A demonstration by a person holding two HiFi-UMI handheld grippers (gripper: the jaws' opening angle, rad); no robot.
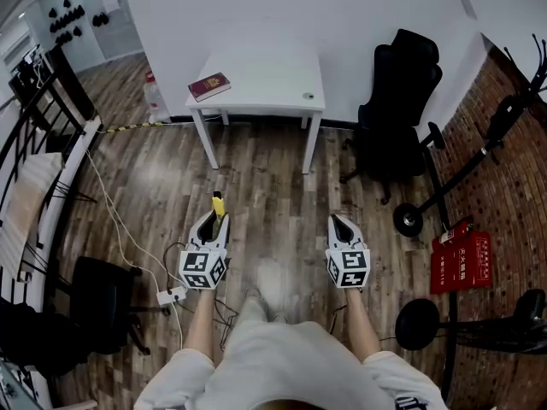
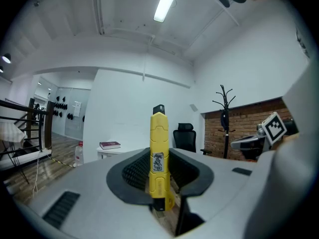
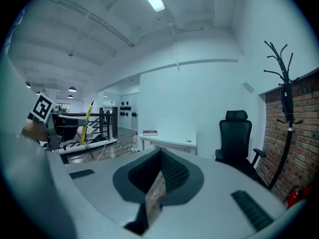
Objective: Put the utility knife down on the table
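The left gripper is clamped on the lower body of the yellow utility knife, which juts out past the jaw tips and is carried above the wooden floor, well short of the white table. The knife is judged light and stiff, with a smooth plastic shell that could slip, so a mid-body hold clear of the dark blade end suits it. The right gripper is held alongside with its jaws drawn together and empty.
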